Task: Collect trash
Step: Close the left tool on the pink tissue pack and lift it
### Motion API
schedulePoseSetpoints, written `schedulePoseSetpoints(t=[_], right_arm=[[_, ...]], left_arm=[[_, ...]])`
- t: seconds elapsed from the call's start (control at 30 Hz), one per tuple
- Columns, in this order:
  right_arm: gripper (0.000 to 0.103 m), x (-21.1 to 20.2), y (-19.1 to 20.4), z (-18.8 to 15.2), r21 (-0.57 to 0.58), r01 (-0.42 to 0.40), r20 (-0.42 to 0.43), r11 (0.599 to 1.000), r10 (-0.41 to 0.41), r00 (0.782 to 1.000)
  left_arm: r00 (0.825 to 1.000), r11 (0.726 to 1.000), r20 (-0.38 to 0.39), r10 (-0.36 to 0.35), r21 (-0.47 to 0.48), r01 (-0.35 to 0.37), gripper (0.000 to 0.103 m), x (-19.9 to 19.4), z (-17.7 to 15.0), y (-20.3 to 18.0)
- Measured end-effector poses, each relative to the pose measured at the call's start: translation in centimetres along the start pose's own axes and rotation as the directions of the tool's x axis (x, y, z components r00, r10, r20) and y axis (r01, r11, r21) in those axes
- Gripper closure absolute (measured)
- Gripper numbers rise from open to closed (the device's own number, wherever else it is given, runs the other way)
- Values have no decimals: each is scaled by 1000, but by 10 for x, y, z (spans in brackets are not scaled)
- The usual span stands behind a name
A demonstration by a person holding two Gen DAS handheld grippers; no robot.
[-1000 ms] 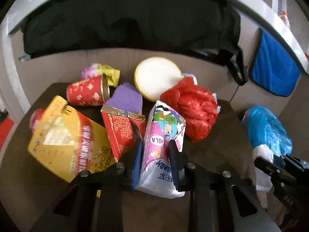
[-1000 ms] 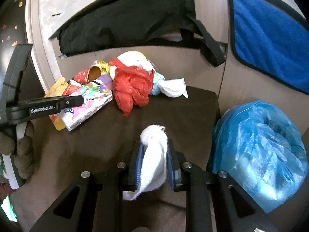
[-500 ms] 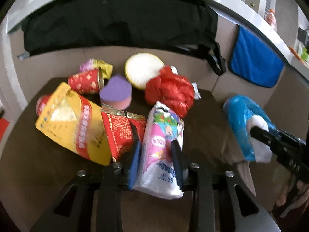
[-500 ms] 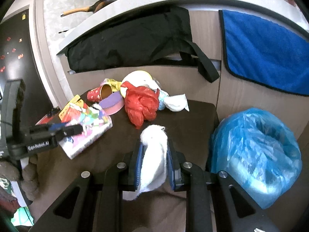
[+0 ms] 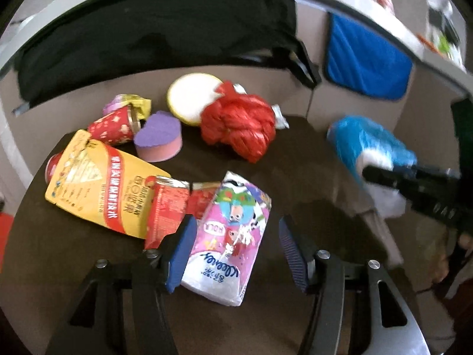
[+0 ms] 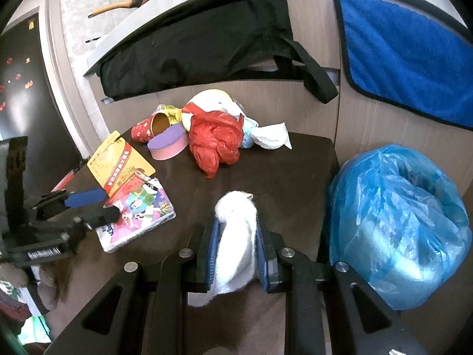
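White tissue in right gripper

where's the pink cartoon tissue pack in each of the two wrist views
Left wrist: the pink tissue pack lies low in the centre, between the open fingers of the left gripper.
Right wrist: the same pack lies at lower left on the dark table, by the left gripper.
Shared landmark: the red plastic bag beyond it in both.
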State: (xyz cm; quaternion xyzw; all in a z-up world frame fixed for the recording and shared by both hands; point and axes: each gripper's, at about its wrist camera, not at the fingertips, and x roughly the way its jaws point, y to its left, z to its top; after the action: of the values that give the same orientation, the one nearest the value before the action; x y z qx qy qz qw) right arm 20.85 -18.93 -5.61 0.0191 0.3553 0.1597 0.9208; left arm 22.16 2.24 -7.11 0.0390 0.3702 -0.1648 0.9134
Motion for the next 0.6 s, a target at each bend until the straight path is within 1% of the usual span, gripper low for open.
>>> schedulePoseSetpoints(t=[0.1,0.23,0.33,0.4,0.53,0.57,0.6], right_arm=[[81,-2,0,-2,-11,14,-1,1000,-14,1000],[81,-3,-5,-1,0,20,1,1000,-20,1000],[81,-3,-8,0,12,16,1,1000,-16,1000],[81,-3,-7,0,14,13,0,1000,-13,1000],[81,-4,-8,-1,12,17,1,1000,-17,1000],[81,-5,-9,-1,12,21,2,1000,-21,1000],[81,-6,-10,-1,13,24,3,1000,-25,1000]], left_arm=[[999,998,-29,14,57,-12,44,8,0,-3],[998,987,-61,-5,160,15,44,11,-2,-15],[996,979,-86,0,202,18,44,16,-6,-22],[995,980,-102,-4,197,24,44,21,-7,-25],[995,990,-98,-7,139,20,46,26,-4,-26],[995,994,-96,-15,108,25,50,28,-2,-25],[995,995,-94,-19,91,28,58,28,-1,-25]])
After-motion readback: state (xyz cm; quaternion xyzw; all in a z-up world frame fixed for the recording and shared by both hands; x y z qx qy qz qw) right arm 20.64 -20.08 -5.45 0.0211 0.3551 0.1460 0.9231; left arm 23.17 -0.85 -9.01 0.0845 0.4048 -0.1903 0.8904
